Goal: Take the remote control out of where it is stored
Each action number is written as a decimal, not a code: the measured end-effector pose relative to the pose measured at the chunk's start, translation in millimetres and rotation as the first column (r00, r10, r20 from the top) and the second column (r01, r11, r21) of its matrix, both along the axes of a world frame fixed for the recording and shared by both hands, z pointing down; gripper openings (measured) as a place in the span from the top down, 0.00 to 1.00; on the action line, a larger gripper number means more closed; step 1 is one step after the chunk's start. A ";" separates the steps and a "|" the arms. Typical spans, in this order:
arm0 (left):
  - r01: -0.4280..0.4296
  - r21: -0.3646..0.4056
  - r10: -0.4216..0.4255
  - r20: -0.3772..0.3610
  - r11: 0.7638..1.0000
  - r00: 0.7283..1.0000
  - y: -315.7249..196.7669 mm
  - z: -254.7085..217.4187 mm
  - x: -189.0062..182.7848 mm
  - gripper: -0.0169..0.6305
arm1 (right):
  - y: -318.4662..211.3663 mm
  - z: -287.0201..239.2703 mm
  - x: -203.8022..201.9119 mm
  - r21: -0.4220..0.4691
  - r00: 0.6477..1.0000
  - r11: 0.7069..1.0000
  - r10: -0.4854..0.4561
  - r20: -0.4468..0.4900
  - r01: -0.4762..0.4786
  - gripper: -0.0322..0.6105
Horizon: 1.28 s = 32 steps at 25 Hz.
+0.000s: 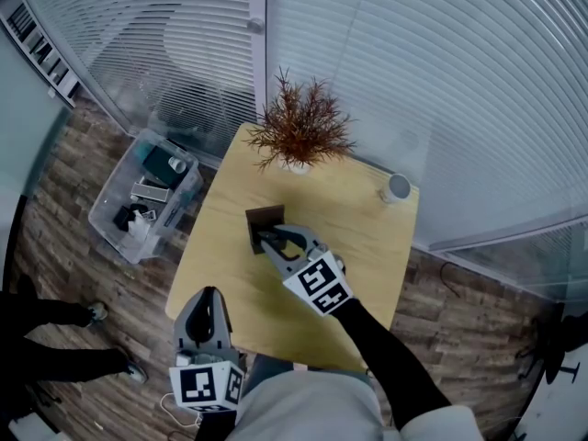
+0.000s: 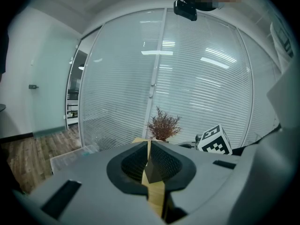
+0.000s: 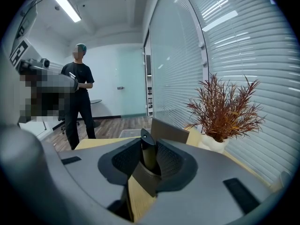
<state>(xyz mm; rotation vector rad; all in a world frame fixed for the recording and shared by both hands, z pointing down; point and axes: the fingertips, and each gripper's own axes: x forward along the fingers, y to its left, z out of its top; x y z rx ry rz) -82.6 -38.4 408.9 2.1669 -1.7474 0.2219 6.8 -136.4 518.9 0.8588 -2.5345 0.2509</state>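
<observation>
A slim black remote control stands upright in a dark brown holder near the middle of the light wooden table. My right gripper reaches over the holder, and in the right gripper view its pads lie against both sides of the remote. My left gripper hangs low at the table's near left edge, away from the holder. In the left gripper view, the left gripper has its pads meeting with nothing between them.
A reddish dried plant in a white pot stands at the table's far edge, and a small cup at its far right corner. A clear plastic bin with items sits on the floor to the left. A person stands beyond the table.
</observation>
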 end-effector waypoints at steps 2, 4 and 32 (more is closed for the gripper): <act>0.000 0.003 0.000 0.005 1.000 1.000 0.6 -0.8 0.3 0.93 | 0.1 -1.5 -0.1 0.003 1.000 1.000 0.001 0.000 -0.001 0.79; -0.001 0.004 0.001 0.004 1.000 1.000 1.1 -1.4 1.0 0.93 | 0.4 -3.4 0.2 0.006 1.000 1.000 0.002 0.000 -0.002 0.80; -0.008 0.021 0.008 -0.010 1.000 1.000 3.9 -6.5 2.1 0.93 | -4.5 -19.6 1.5 0.035 0.999 0.999 0.026 0.025 -0.027 0.82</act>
